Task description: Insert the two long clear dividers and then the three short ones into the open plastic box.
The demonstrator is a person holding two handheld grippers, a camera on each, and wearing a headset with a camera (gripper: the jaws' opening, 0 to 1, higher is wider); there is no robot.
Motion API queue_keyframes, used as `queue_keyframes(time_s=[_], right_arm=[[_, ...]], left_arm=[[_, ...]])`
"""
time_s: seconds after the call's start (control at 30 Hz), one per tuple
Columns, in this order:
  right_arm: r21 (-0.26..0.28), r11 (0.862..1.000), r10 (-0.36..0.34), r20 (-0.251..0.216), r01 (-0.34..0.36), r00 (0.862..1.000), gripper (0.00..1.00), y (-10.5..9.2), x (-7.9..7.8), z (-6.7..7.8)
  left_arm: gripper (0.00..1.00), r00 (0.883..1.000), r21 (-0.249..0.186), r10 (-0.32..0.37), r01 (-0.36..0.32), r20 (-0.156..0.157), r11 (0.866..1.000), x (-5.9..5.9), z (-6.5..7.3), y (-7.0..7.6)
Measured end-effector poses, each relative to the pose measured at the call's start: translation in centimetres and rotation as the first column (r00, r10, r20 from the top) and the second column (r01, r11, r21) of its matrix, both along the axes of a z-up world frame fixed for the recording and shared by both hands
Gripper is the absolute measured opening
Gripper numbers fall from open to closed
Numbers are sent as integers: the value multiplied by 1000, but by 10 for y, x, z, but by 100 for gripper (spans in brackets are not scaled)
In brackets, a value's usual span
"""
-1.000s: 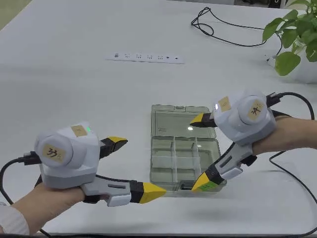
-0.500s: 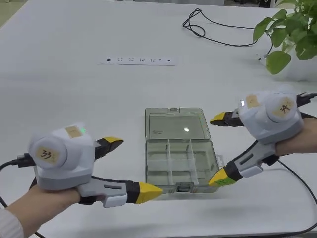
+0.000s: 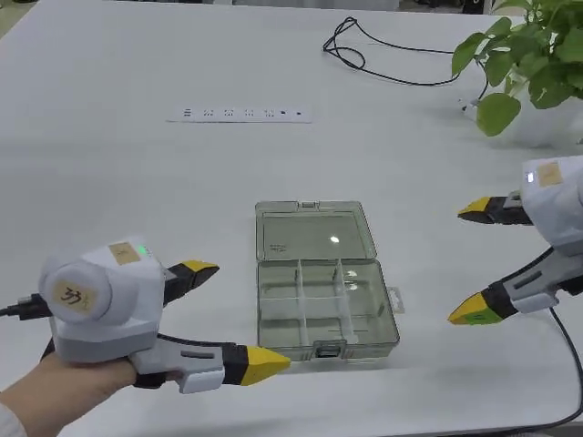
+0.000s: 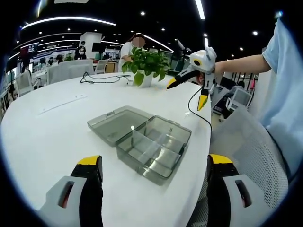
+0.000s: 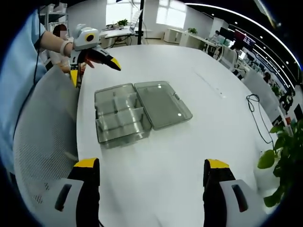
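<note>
A broad white tabletop (image 3: 137,200) is filling most of the head view, with a smoky, see-through plastic box (image 3: 291,344) sitting near its front edge, between the two grippers. The box's flat lid (image 3: 314,232) is lying open on the far side, and clear dividers (image 3: 339,296) are standing in a grid inside the base. The left gripper (image 3: 247,314) is hovering just left of the box, its yellow-tipped jaws spread wide and holding nothing. The right gripper (image 3: 458,265) is hovering well to the box's right, its jaws likewise parted and empty. Farther back, a flat white power strip (image 3: 239,114) is lying on the tabletop, a black cable (image 3: 364,59) is looping near the far edge, and a leafy green potted plant (image 3: 519,55) is standing at the far right corner. The gripper views are showing an open office with bright ceiling strip lights (image 4: 71,20) and a white mesh chair (image 5: 42,127).
</note>
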State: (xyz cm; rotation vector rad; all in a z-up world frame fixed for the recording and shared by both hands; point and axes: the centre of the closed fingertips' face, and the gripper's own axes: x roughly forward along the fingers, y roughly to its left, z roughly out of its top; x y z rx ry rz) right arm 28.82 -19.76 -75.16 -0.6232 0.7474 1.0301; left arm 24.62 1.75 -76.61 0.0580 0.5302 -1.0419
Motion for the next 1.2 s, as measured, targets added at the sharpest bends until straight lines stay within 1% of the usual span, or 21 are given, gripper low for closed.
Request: queue_keyframes(time_s=[0.1, 0.2, 0.27, 0.33, 0.47, 0.5, 0.53, 0.57, 0.6, 0.67, 0.7, 0.73, 0.77, 0.83, 0.87, 0.9, 0.93, 1.03, 1.07, 1.17, 1.2], right_arm=[[-20, 1000, 5, 3, -5, 1000, 91, -7, 0, 2], [-47, 999, -3, -8, 2, 1000, 90, -19, -2, -2], [-63, 998, -1, -12, 0, 1000, 89, -28, -5, -4], [-95, 995, 4, -32, -7, 999, 89, -40, -12, -9], [-197, 979, 30, -69, -43, 997, 88, -72, -24, -26], [-208, 977, 31, -80, -47, 996, 87, -77, -27, -29], [-230, 970, 53, -104, -75, 993, 86, -84, -33, -34], [-234, 968, 66, -125, -94, 990, 84, -86, -39, -37], [-259, 959, 85, -138, -119, 987, 83, -92, -43, -41], [-286, 947, 107, -146, -145, 984, 82, -99, -46, -45], [-306, 937, 124, -157, -167, 980, 82, -105, -48, -49], [-316, 930, 143, -154, -186, 978, 81, -115, -46, -57], [-344, 913, 173, -160, -219, 972, 80, -123, -46, -63], [-382, 887, 202, -183, -259, 962, 77, -133, -46, -69], [-406, 863, 240, -196, -301, 951, 75, -134, -49, -71], [-428, 847, 249, -206, -315, 946, 73, -137, -49, -74], [-430, 844, 251, -213, -321, 944, 71, -137, -50, -75], [-418, 853, 236, -228, -314, 945, 64, -135, -49, -80], [-421, 849, 241, -227, -318, 944, 62, -134, -49, -80], [-431, 832, 270, -233, -348, 934, 61, -130, -50, -83], [-434, 816, 303, -243, -382, 922, 60, -128, -52, -84]], left_arm=[[93, 1000, -2, -6, 6, -1, 1000, -1, 1, -2], [93, 1000, -3, -7, 7, -3, 1000, -1, 1, -3], [93, 1000, -5, -6, 6, -1, 1000, -1, 1, -3], [93, 1000, -5, -5, 5, -2, 1000, -1, 1, -3], [93, 1000, -3, 0, 0, -4, 1000, -1, -1, -1], [93, 1000, -3, -1, 1, -4, 1000, -1, -1, -1], [93, 1000, -2, 0, 0, -5, 1000, -2, -1, -1], [93, 1000, -1, 0, 0, -6, 1000, -2, -1, -1], [93, 1000, 1, 3, -3, -6, 1000, -2, -2, 0], [93, 1000, -1, 8, -8, -7, 1000, -2, -1, 1], [93, 1000, -1, 13, -13, -7, 1000, -2, -1, 1], [93, 1000, 0, 14, -14, -7, 1000, -2, -2, 1], [93, 1000, 2, 15, -15, -7, 1000, -2, -2, 2], [93, 1000, 4, 18, -18, -7, 1000, -2, -2, 2], [93, 1000, 3, 24, -24, -7, 1000, -2, -2, 3], [93, 1000, 3, 28, -28, -8, 1000, -3, -2, 4], [93, 999, 4, 31, -31, -9, 1000, -4, -2, 4], [92, 999, 6, 43, -43, -11, 999, -6, -3, 6], [92, 999, 7, 46, -46, -11, 999, -7, -3, 7], [92, 998, 7, 57, -57, -18, 998, -9, -4, 9], [92, 998, 11, 59, -59, -20, 998, -10, -5, 10]])
